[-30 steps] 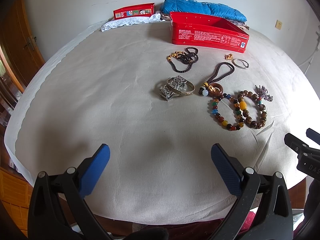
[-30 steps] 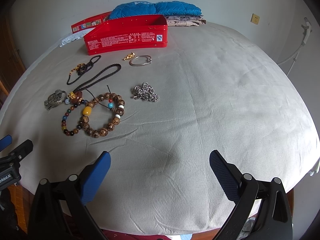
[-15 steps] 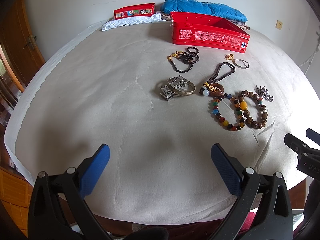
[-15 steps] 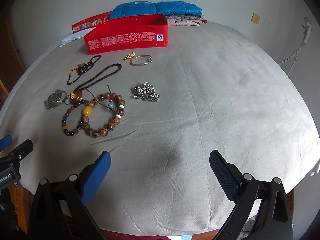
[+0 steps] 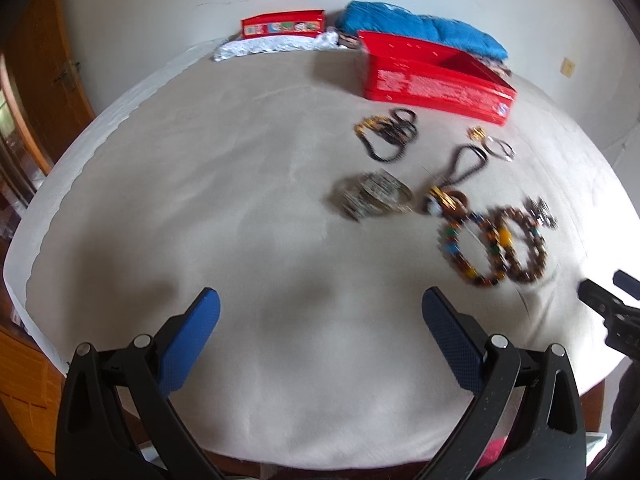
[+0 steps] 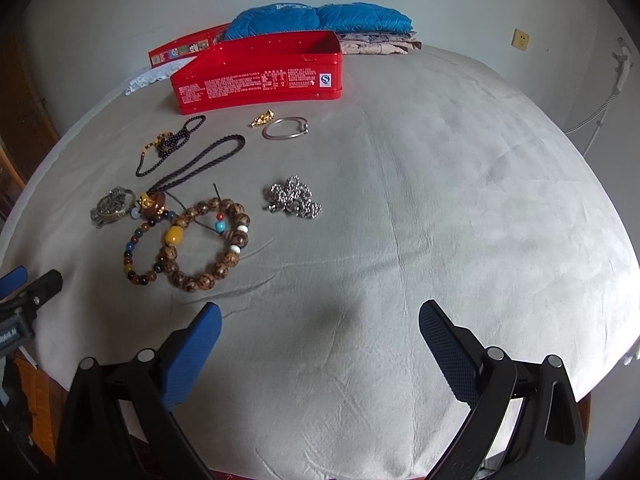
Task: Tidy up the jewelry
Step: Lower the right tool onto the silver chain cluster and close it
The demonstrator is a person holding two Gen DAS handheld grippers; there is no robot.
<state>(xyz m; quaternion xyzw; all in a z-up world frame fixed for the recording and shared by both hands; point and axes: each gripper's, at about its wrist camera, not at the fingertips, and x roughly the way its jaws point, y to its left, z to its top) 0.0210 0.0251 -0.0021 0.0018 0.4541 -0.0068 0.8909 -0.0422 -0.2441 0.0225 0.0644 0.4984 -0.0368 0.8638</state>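
Both the left gripper (image 5: pixel 320 312) and right gripper (image 6: pixel 320 320) hover with jaws wide and empty above the cloth-covered worktop (image 6: pixel 460 200), where bead bracelets (image 6: pixel 188 240), possibly touching, lie near the open red tin (image 6: pixel 260 80).

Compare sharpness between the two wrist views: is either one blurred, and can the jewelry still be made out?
Left wrist view: motion-blurred, the bead bracelets and watch smeared, while the left gripper stays sharp. Right wrist view: crisp, with the silver chain and bangle distinct, a soft shadow ahead of the right gripper, and fisheye bending of the table edge.
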